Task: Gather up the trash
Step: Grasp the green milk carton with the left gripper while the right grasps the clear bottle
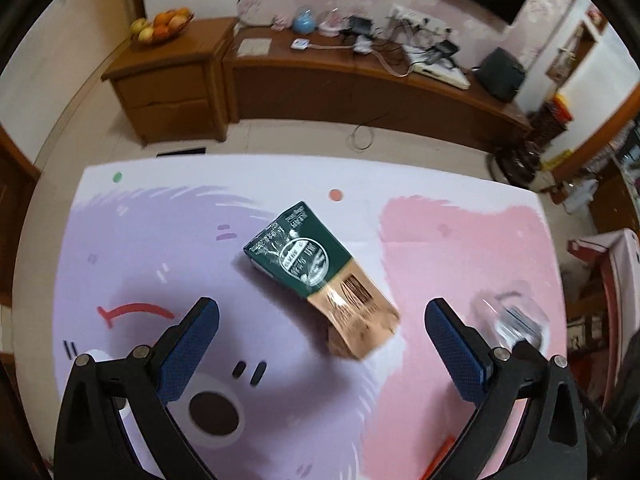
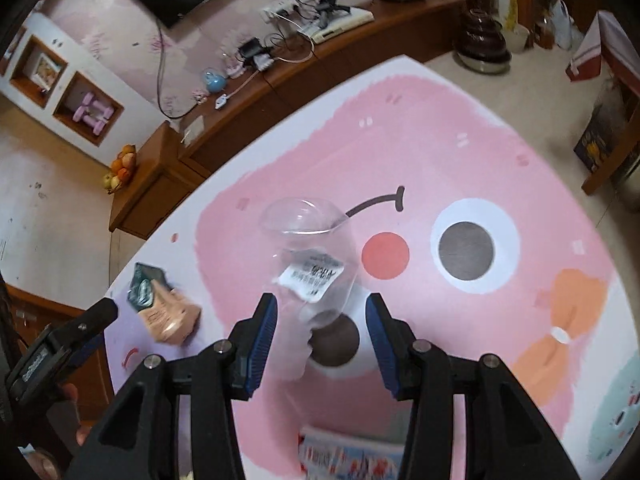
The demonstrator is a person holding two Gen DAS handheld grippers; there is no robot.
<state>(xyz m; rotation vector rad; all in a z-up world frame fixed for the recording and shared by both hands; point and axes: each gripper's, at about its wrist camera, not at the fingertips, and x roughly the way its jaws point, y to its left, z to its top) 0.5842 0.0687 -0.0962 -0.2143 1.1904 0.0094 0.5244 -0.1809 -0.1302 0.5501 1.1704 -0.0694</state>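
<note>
A green and tan carton [image 1: 320,272] lies on its side on the cartoon-printed table cover [image 1: 160,240]. My left gripper [image 1: 322,308] hovers over the carton's tan end, jaws wide open and empty. It also shows at the left edge of the right wrist view as the left gripper [image 2: 80,328]. A clear plastic cup [image 2: 308,256] with a white label sits between the blue pads of my right gripper [image 2: 320,300], base toward the camera and mouth pointing away. The pads appear closed on its lower sides. The cup [image 1: 508,320] is a blur at the right of the left wrist view.
A long wooden cabinet [image 1: 360,80] with cables, chargers and a fruit bowl [image 1: 162,26] runs along the wall beyond the table's far edge. A printed paper item [image 2: 348,452] lies at the near edge under the right gripper. Boxes and pots stand on the floor at right.
</note>
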